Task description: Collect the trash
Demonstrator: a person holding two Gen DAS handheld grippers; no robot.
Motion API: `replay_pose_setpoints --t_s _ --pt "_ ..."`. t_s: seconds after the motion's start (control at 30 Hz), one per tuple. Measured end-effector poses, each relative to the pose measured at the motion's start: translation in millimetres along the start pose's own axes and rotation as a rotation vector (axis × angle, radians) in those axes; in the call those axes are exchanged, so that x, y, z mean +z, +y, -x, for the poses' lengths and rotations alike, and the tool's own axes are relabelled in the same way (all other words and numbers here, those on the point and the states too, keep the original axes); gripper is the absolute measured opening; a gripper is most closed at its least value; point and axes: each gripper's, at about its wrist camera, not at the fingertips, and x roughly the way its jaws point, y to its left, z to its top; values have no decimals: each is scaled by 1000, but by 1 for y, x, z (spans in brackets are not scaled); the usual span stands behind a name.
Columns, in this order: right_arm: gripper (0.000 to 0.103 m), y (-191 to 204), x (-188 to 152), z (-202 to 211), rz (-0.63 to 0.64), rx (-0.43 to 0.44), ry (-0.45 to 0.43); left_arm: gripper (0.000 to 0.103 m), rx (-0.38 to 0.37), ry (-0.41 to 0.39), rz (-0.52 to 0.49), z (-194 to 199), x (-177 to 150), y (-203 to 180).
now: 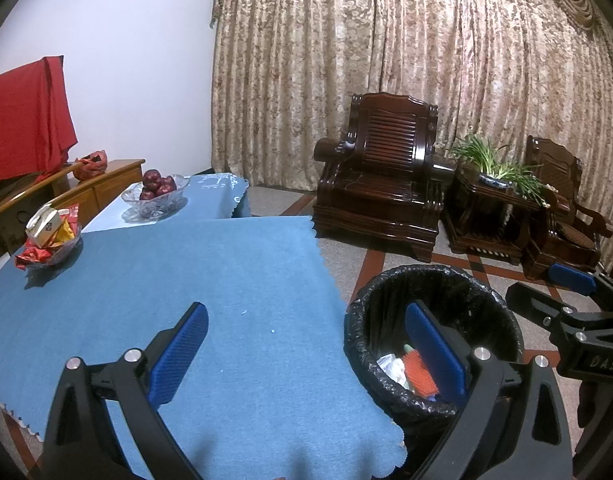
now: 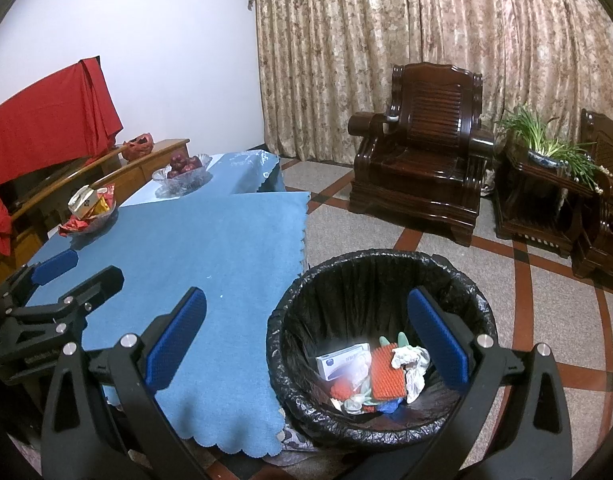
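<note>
Both the left gripper [image 1: 306,352] and the right gripper [image 2: 306,338] had wide-open, empty jaws, the trash [image 2: 380,374] lay in the bin [image 2: 380,258] below the right jaws, and a careless swing could knock the bin over.

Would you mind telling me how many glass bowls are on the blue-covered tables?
2: a glass bowl of red fruit on the far table, and a glass bowl of snack packets at the near table's far left corner.
</note>
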Motion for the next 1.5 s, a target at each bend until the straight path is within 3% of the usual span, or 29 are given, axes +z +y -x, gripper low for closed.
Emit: replay_pose_setpoints --t_s 1.5 --pt "98 12 -11 -8 6 10 -5 97 12 0 8 -4 0 20"
